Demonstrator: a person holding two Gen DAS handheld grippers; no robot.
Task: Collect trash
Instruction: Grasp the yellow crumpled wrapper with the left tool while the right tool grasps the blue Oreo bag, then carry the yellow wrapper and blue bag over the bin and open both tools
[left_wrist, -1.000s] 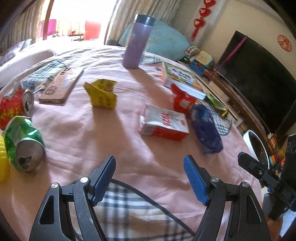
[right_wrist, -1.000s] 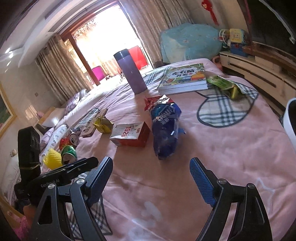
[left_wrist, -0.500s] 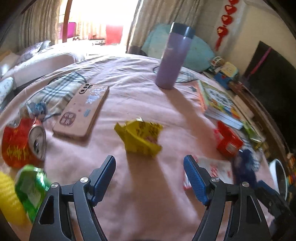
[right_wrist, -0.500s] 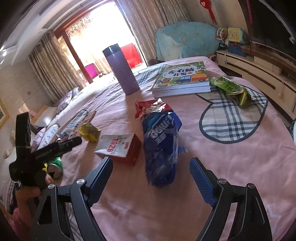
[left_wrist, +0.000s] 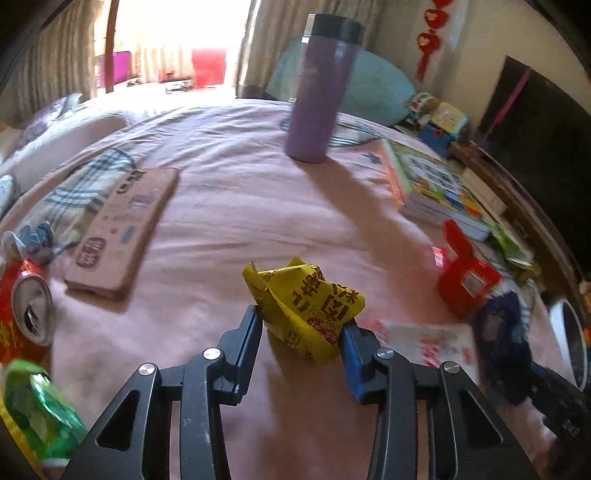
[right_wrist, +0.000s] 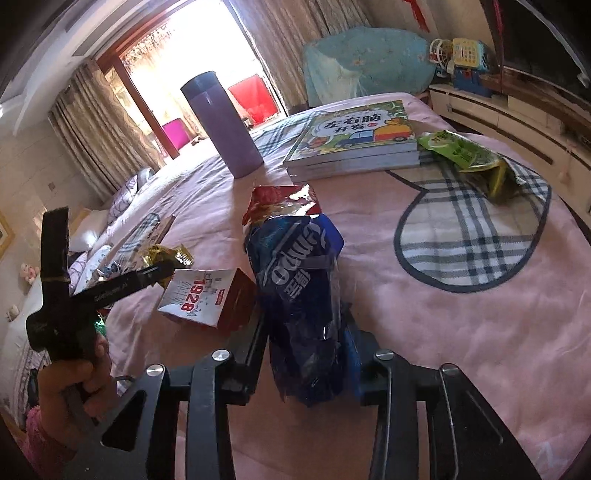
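Note:
My left gripper (left_wrist: 301, 328) is shut on a crumpled yellow wrapper (left_wrist: 308, 306) on the pink bedspread (left_wrist: 229, 206). My right gripper (right_wrist: 308, 343) is shut on the near end of a blue snack bag (right_wrist: 295, 280). A red wrapper (right_wrist: 282, 205) lies just behind the blue bag. A red-and-white carton (right_wrist: 207, 295) sits left of it. A green wrapper (right_wrist: 469, 155) lies by the books. A red can (left_wrist: 22, 314) and a crushed green can (left_wrist: 37, 410) lie at the left in the left wrist view.
A purple flask (left_wrist: 319, 88) stands at the back. A phone (left_wrist: 122, 225) lies left of centre. Stacked picture books (right_wrist: 354, 140) lie at the right. A white bin rim (left_wrist: 569, 339) shows beyond the bed's right edge. A TV cabinet (right_wrist: 509, 110) runs along the wall.
Both grippers moved forward and closed: the left on the yellow wrapper, the right on the blue snack bag. Both were open half a second ago.

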